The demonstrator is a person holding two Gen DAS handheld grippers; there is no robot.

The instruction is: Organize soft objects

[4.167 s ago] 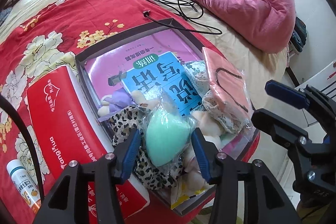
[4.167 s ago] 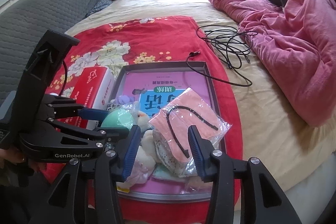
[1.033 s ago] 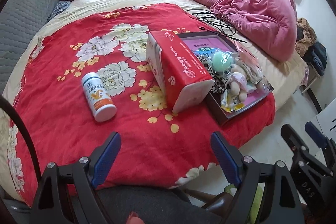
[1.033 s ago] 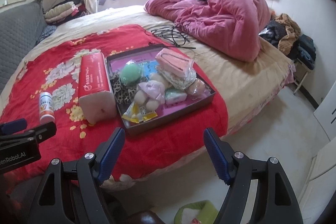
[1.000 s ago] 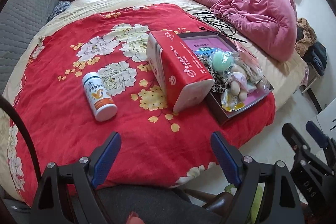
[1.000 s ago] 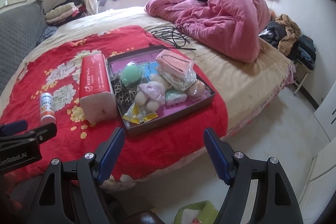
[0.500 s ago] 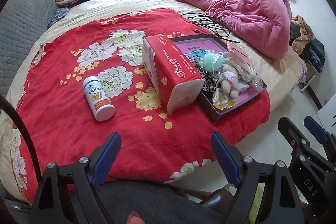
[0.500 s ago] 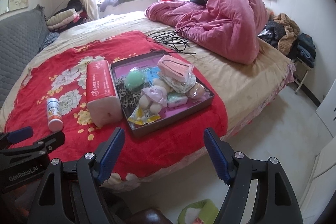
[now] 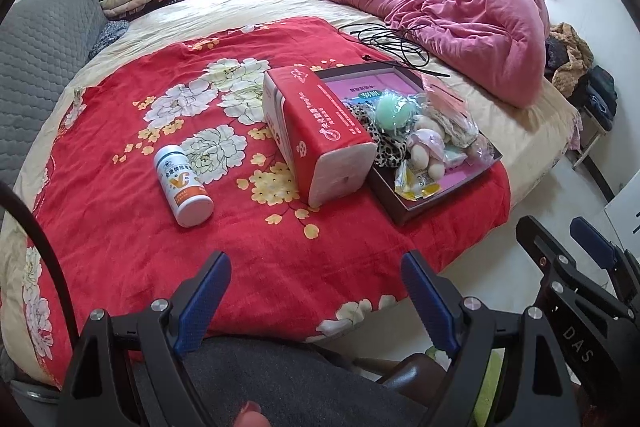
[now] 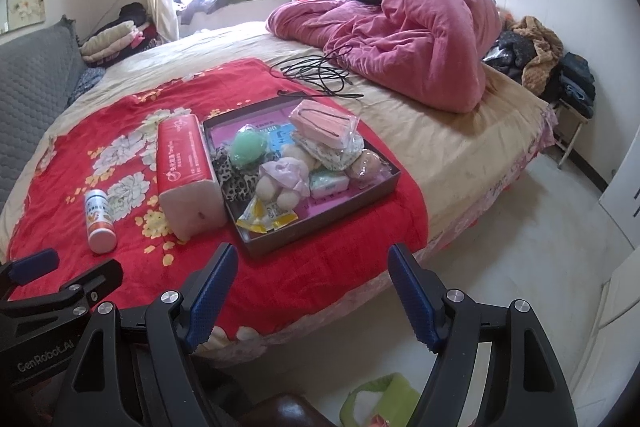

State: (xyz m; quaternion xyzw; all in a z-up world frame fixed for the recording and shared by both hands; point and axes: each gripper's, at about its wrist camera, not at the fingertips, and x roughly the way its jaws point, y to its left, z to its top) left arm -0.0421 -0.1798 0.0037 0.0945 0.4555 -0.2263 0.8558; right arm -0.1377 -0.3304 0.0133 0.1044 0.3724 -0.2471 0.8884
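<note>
On bed (image 10: 460, 155), tray (image 10: 328, 227) w/ soft items, long axis running diagonally away.

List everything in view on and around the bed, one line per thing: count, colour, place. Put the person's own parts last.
Dark shallow cardboard tray: one, dark brown, on the red blanket near the bed's edge.
Soft items in the tray: several; mint-green sponge, pink bagged cloth, leopard-print fabric, lilac plush toy, yellow sachet.
Red tissue pack: one, red and white, against the tray's left side.
White pill bottle: one, white with orange label, lying left of the pack.
Red floral blanket: one, on the bed.
Black cable: one, coiled beyond the tray.
Pink quilt: one, heaped at the far right.
Left gripper: open, empty.
Right gripper: open, empty.
</note>
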